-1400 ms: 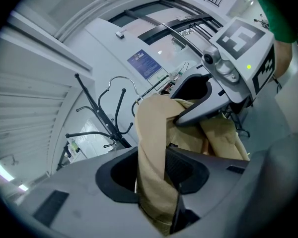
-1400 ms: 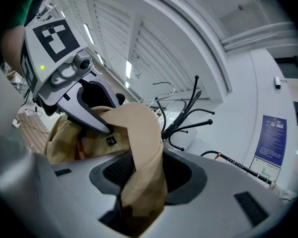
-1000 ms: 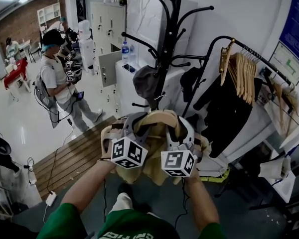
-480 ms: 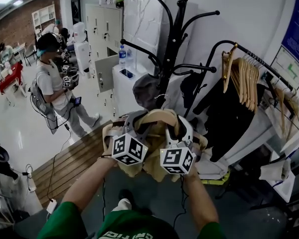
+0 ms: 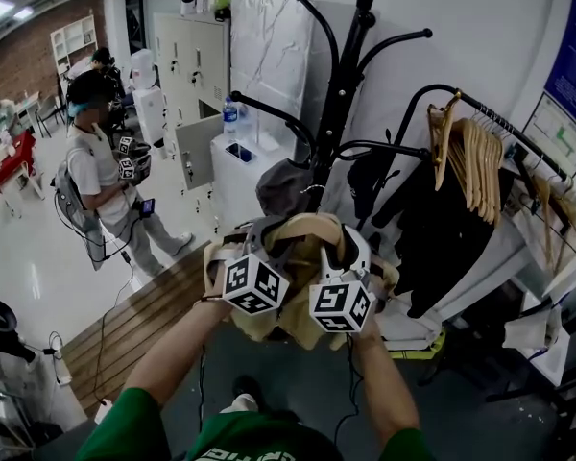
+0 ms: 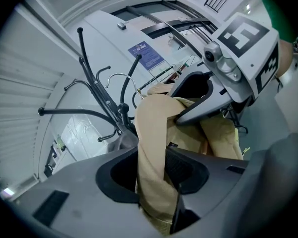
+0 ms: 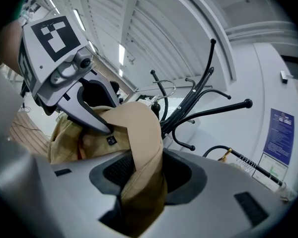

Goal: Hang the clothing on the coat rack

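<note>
The black coat rack [image 5: 341, 94] stands just past the grippers, in the middle of the scene; its curved arms reach out left and right, and a grey hat [image 5: 283, 182] hangs low on it; far to the right a clothes rail [image 5: 504, 128] holds wooden hangers [image 5: 472, 157]. The tan clothing [image 5: 305, 230] is bunched up between the two grippers, near the rack but not on it yet. The left gripper [image 6: 156, 170] has its jaws closed tight on a fold of the clothing; the right gripper [image 7: 144, 175] pinches another fold the same way. Since a moment ago the grippers have come up a little and the rack looks closer; I think the person is bringing the clothing in to hang it; next it needs to go up and over one of the free arms.
</note>
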The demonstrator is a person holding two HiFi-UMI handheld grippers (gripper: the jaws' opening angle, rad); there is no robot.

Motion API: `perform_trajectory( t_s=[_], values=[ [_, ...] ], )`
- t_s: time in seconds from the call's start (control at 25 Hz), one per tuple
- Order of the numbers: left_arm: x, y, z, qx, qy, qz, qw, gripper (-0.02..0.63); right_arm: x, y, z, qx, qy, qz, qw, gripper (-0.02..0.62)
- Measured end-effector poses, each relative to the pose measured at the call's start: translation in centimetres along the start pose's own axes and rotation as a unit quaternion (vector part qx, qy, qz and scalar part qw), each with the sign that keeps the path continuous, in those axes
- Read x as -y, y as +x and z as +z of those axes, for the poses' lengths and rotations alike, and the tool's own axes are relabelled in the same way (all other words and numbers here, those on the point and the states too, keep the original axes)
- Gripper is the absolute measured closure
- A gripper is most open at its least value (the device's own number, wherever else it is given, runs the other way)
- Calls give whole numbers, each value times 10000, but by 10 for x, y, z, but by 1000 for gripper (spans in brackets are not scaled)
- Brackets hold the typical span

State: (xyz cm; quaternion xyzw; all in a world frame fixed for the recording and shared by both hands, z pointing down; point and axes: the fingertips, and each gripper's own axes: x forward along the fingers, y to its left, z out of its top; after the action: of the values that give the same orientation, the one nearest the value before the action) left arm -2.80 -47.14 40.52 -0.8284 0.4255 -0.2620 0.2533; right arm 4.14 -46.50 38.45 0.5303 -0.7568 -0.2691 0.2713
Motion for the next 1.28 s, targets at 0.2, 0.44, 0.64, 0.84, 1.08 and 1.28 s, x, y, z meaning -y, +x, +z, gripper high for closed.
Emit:
perform_trajectory(
  t_s=[0.2, 0.44, 0.64, 0.84, 1.08, 1.28],
  values=[
    [-5, 20, -11, -37, -67, -127, 9999, 460, 0, 21, -9, -160, 40, -9, 9999, 411],
    [-6, 42, -29, -141, -152, -285, 9994, 460, -5, 44, -22, -350, 79, 29, 9994, 411],
    [-9, 57, -42, -245, -178, -391, 9988, 460, -10, 61, -29, -480, 97, 43, 9988, 411],
    [-11, 68, -51, -316, -221, -432, 9983, 460, -13, 73, -35, -584, 101, 70, 9982, 411],
    [-8, 80, -63, -405, -243, -505, 9976, 460, -19, 86, -46, -708, 117, 135, 9973, 411],
    [-5, 87, -65, -388, -215, -503, 9977, 461, -19, 90, -54, -723, 119, 121, 9972, 411]
  ],
)
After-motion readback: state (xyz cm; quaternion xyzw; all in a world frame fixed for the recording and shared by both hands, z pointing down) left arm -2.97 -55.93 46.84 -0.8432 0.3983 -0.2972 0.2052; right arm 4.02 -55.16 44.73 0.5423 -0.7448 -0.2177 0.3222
